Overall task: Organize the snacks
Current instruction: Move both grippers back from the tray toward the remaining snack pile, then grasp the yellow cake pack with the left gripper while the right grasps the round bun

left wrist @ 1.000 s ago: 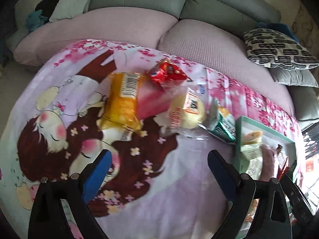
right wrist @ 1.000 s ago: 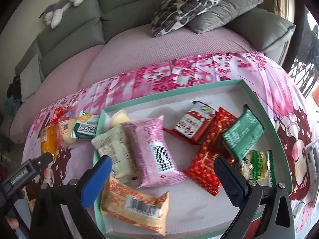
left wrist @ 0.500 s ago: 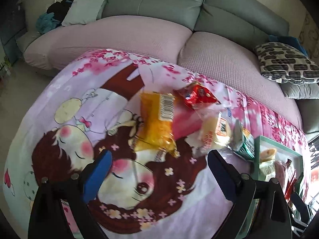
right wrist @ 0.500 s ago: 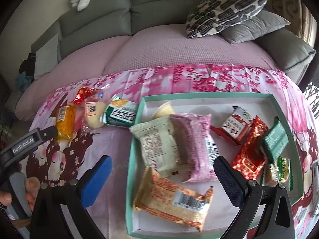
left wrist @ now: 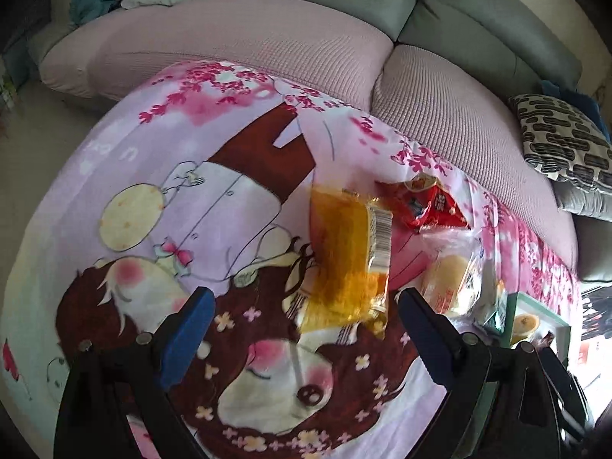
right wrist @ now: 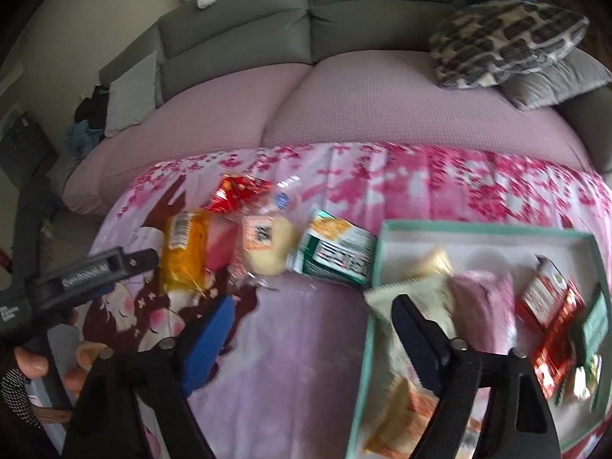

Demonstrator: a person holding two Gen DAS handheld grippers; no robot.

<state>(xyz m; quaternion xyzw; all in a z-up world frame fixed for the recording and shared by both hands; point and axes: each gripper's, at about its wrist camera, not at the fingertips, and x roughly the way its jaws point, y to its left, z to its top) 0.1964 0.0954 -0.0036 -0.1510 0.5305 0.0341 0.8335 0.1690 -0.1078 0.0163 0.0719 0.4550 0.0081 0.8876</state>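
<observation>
1. My right gripper [right wrist: 310, 338] has slid left off the teal tray [right wrist: 376, 267] since a second ago; its jaws are closing on nothing.
2. My left gripper [left wrist: 306, 321] stays spread wide, empty, now nearer the crinkly orange snack packet [left wrist: 350, 264] lying on the cartoon blanket [left wrist: 172, 191].

blanket [left wrist: 214, 199] pink, cherry-blossom and cartoon-girl print. tray [right wrist: 376, 264] mint green rim; snack packets yellow [left wrist: 348, 260], red [left wrist: 424, 206]. cushion [right wrist: 501, 38] black-and-cream blotched.

My two wrist cameras look steeply down, close above the blanket [left wrist: 126, 176]; both catch the yellow packet [left wrist: 344, 264] beside the tray [right wrist: 376, 252].
</observation>
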